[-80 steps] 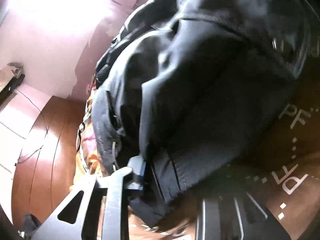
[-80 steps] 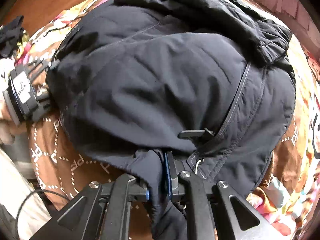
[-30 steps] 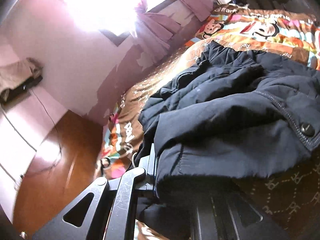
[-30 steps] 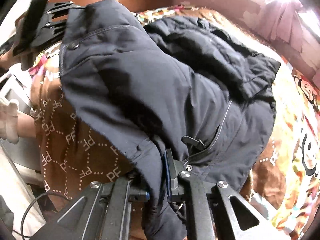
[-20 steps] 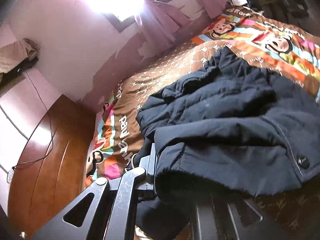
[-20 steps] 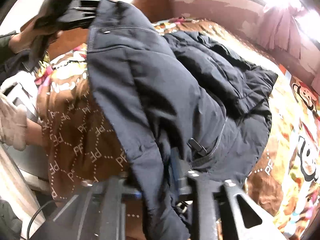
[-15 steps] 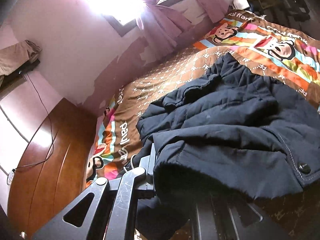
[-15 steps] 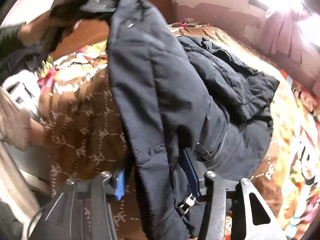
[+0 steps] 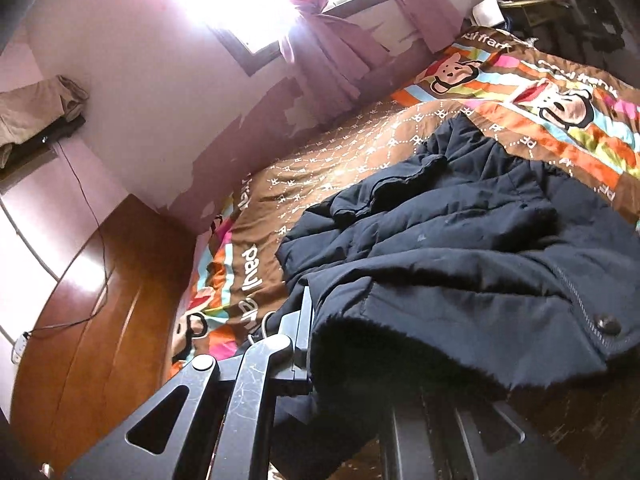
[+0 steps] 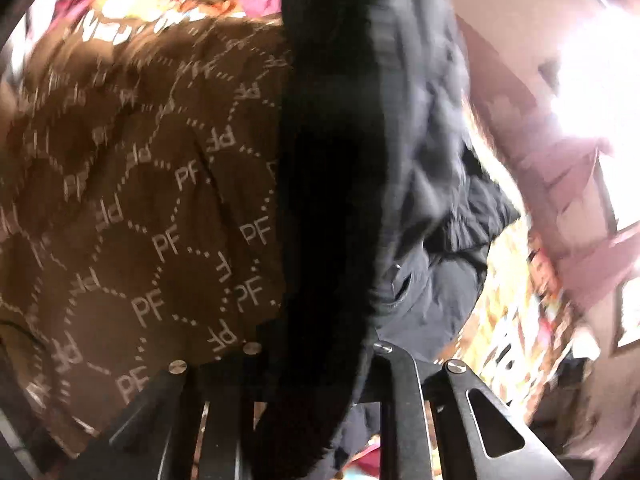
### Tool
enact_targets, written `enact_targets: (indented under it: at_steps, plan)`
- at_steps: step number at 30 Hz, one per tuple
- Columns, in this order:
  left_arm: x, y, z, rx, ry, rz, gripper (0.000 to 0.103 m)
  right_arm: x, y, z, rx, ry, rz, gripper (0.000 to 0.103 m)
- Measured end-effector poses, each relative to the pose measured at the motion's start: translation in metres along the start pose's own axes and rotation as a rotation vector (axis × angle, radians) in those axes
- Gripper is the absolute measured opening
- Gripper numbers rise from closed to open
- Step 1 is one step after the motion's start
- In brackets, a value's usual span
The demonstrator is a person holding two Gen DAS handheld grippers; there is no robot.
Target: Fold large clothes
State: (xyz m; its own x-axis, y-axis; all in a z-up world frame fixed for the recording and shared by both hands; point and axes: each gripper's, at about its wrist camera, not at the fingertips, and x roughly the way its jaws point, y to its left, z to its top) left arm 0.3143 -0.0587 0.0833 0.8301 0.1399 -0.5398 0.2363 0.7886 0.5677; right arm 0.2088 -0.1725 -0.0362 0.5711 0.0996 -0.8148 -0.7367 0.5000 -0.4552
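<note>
The left gripper (image 9: 320,344) is clamping a hem edge of the dark navy padded jacket (image 9: 460,264), its jaws pressed together on the cloth, so that the fabric is draping over the fingers and hiding the right-hand one almost entirely. From that pinch the jacket is spreading away in rumpled folds across the bed, with a snap button (image 9: 607,323) showing on a stitched placket near the right edge of the left wrist view and a sleeve or collar fold bunching up further back. The right gripper (image 10: 316,360) is closing on another part of the same jacket (image 10: 420,168); its jaws have just been narrowing, and a thick dark band of the garment is running up between them, though blur is making it hard to tell how firmly the pads are pressing. Under the jacket, a brown bedspread (image 9: 340,168) printed with dotted hexagons and PF letters is covering the bed, with bright cartoon monkey faces and coloured stripes along its border. Beyond the bed, a pink curtain (image 9: 332,40) is hanging by a sunlit window, the pink wall (image 9: 140,80) is peeling low down, and a curved wooden headboard (image 9: 92,320) is standing at the left with a thin cable trailing over it.
</note>
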Motion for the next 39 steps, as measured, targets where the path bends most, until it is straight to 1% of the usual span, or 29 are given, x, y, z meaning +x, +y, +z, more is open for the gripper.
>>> enact_targets:
  at_steps: [1,3,6,7,9,11,12,14,16,18,21,23,25,26,28,31,35,36,38,39]
  plan:
    - [-0.001,0.0,-0.005,0.007,0.0,0.005,0.007,-0.003,-0.008,-0.001,0.03,0.002,0.015,0.015]
    - [-0.004,0.002,-0.012,0.011,-0.002,0.009,0.007,-0.011,-0.018,-0.003,0.053,-0.017,-0.001,0.011]
    - [-0.011,0.007,-0.022,0.0,-0.004,-0.007,0.007,-0.035,-0.042,-0.007,0.136,-0.081,-0.049,0.008]
    - [-0.014,0.009,-0.025,0.0,-0.007,-0.017,0.007,-0.047,-0.055,-0.009,0.187,-0.114,-0.065,0.008]
    - [-0.022,0.013,-0.031,0.001,-0.016,-0.044,0.007,-0.069,-0.077,-0.009,0.282,-0.173,-0.083,0.007]
    - [-0.029,0.017,-0.04,-0.007,-0.014,-0.09,0.007,-0.091,-0.101,-0.007,0.366,-0.222,-0.087,0.007]
    - [-0.03,0.019,-0.045,-0.008,-0.003,-0.118,0.007,-0.096,-0.109,-0.003,0.389,-0.237,-0.086,0.007]
    - [-0.034,0.017,-0.055,0.002,0.012,-0.134,0.007,-0.104,-0.127,0.007,0.444,-0.263,-0.075,0.007]
    - [-0.034,0.014,-0.066,0.012,0.027,-0.154,0.007,-0.102,-0.141,0.019,0.487,-0.278,-0.06,0.007]
    - [-0.034,0.01,-0.077,0.01,0.039,-0.191,0.008,-0.097,-0.157,0.03,0.54,-0.291,-0.039,0.007]
    - [-0.034,0.006,-0.088,0.003,0.031,-0.252,0.01,-0.093,-0.177,0.045,0.592,-0.307,-0.021,0.007]
    - [-0.032,0.002,-0.094,0.0,0.028,-0.302,0.013,-0.091,-0.184,0.056,0.594,-0.314,-0.024,0.007]
    - [-0.028,-0.002,-0.096,0.004,0.039,-0.342,0.021,-0.088,-0.187,0.064,0.587,-0.313,-0.03,0.007]
    - [-0.026,-0.006,-0.097,0.012,0.039,-0.359,0.023,-0.085,-0.19,0.069,0.584,-0.31,-0.033,0.007]
    - [-0.024,-0.012,-0.097,0.025,0.035,-0.368,0.03,-0.078,-0.196,0.075,0.586,-0.3,-0.033,0.007]
    - [-0.02,-0.027,-0.096,0.066,0.028,-0.352,0.036,-0.07,-0.205,0.083,0.593,-0.287,-0.029,0.007]
    - [-0.014,-0.038,-0.096,0.082,0.043,-0.319,0.036,-0.066,-0.21,0.087,0.586,-0.287,-0.035,0.008]
    - [-0.009,-0.035,-0.097,0.078,0.046,-0.317,0.035,-0.067,-0.209,0.086,0.584,-0.288,-0.035,0.008]
    - [-0.011,-0.035,-0.098,0.067,0.042,-0.287,0.02,-0.068,-0.208,0.084,0.581,-0.287,-0.031,0.008]
    - [-0.011,-0.033,-0.098,0.069,0.045,-0.266,0.011,-0.069,-0.205,0.081,0.572,-0.285,-0.035,0.008]
